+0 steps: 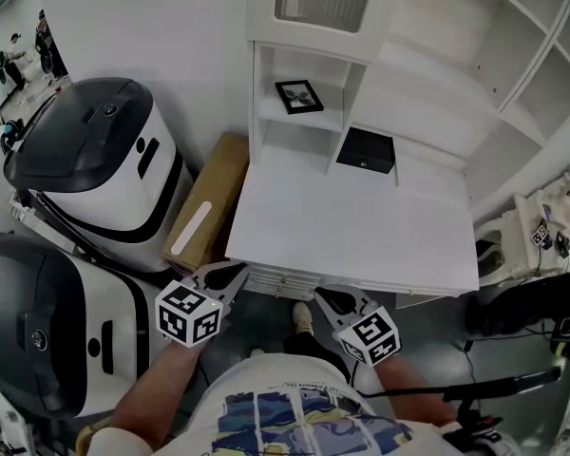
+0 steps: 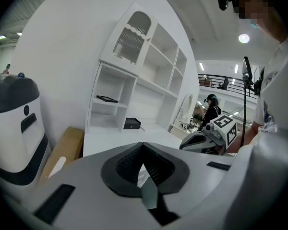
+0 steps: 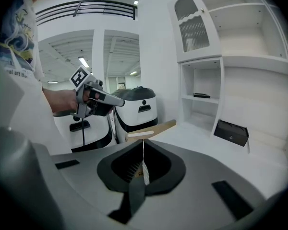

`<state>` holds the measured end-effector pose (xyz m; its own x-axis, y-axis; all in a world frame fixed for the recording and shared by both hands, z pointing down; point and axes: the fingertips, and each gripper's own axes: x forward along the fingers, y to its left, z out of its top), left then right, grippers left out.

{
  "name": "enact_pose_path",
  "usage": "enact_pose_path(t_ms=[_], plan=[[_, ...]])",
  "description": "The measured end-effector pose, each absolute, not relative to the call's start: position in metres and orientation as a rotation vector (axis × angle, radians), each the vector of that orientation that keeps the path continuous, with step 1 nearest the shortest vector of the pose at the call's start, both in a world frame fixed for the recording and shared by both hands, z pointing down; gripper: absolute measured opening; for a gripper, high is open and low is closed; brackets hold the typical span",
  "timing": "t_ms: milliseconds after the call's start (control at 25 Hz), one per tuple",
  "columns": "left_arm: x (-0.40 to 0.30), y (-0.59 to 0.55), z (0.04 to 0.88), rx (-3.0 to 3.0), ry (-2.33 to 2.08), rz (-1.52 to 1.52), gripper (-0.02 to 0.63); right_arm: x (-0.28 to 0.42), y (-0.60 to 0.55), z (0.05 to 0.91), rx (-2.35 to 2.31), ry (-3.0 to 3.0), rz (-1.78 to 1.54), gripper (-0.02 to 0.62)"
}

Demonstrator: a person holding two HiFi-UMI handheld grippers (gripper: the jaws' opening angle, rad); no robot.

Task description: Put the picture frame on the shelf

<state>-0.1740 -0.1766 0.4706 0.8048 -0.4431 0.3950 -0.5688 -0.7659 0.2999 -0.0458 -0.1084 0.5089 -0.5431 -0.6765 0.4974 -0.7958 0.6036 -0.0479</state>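
The black rectangular picture frame (image 1: 299, 96) lies flat on the white shelf board (image 1: 275, 119) in the cabinet's lower open compartment. It is well ahead of both tools and clear of them. The left tool (image 1: 237, 272) and right tool (image 1: 325, 298) sit at the near edge of the white worktop (image 1: 361, 236), each clenched on nothing. Placement appears complete.

Risks, as judged:
- The frame rests loose, so another reach forward by either tool could push it off the board's front edge.
- The small black box (image 1: 366, 150), on the worktop ahead of the right tool, would be struck by a careless forward sweep.
- The brown cardboard carton (image 1: 209, 212), just ahead and outboard of the left tool, could snag a sideways swing.

Only the head view shows the frame's face and both tools' standoff from it. The gripper views show the frame edge-on as a thin dark slab, but only they confirm that the jaws meet with nothing between them.
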Motion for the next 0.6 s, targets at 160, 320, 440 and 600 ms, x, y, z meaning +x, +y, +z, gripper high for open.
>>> enact_pose_path(t_ms=[160, 320, 440, 600], plan=[[-0.177, -0.160, 0.472, 2.600, -0.747, 0.437, 0.014, -0.054, -0.100, 0.509, 1.170, -2.400, 0.368, 0.026], [-0.181, -0.145, 0.476, 2.611, -0.734, 0.454, 0.014, -0.062, -0.095, 0.507, 1.163, -2.403, 0.354, 0.026], [-0.185, -0.136, 0.477, 2.613, -0.733, 0.455, 0.013, -0.067, -0.091, 0.507, 1.157, -2.407, 0.345, 0.026], [-0.188, -0.125, 0.478, 2.619, -0.722, 0.459, 0.014, -0.072, -0.082, 0.508, 1.158, -2.404, 0.349, 0.026]])
